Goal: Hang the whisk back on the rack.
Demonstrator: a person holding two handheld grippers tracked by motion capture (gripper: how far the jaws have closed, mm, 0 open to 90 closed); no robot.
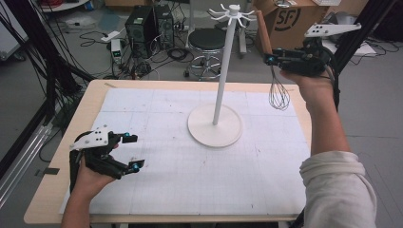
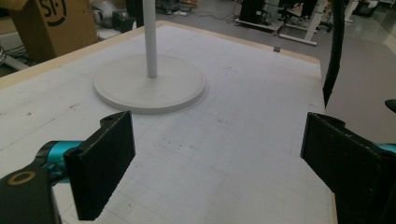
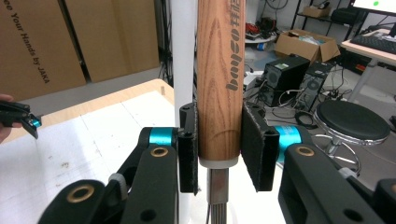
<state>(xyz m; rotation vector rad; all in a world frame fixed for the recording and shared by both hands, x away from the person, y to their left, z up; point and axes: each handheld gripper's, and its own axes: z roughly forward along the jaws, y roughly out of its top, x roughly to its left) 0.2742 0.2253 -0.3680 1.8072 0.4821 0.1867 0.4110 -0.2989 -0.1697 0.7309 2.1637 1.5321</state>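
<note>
A whisk with a wooden handle (image 1: 263, 31) and wire head (image 1: 279, 94) hangs upright in the air at the table's far right, wires down. My right gripper (image 1: 270, 59) is shut on the lower end of the wooden handle (image 3: 219, 79), its pads (image 3: 188, 149) pressed to both sides. Just left of it stands a white hook stand: pole (image 1: 225, 61), round base (image 1: 215, 126) and a ring of hooks (image 1: 231, 14) on top. My left gripper (image 1: 132, 152) rests open near the table's front left, nothing between its pads (image 2: 103, 163), facing the stand's base (image 2: 149, 84).
The white gridded mat (image 1: 190, 156) covers the wooden table (image 1: 57, 156). Beyond the far edge stand a black stool (image 1: 207, 40), computer towers (image 1: 142, 26) and cardboard boxes (image 1: 290, 19). Black frame posts (image 1: 43, 52) flank the table's left side.
</note>
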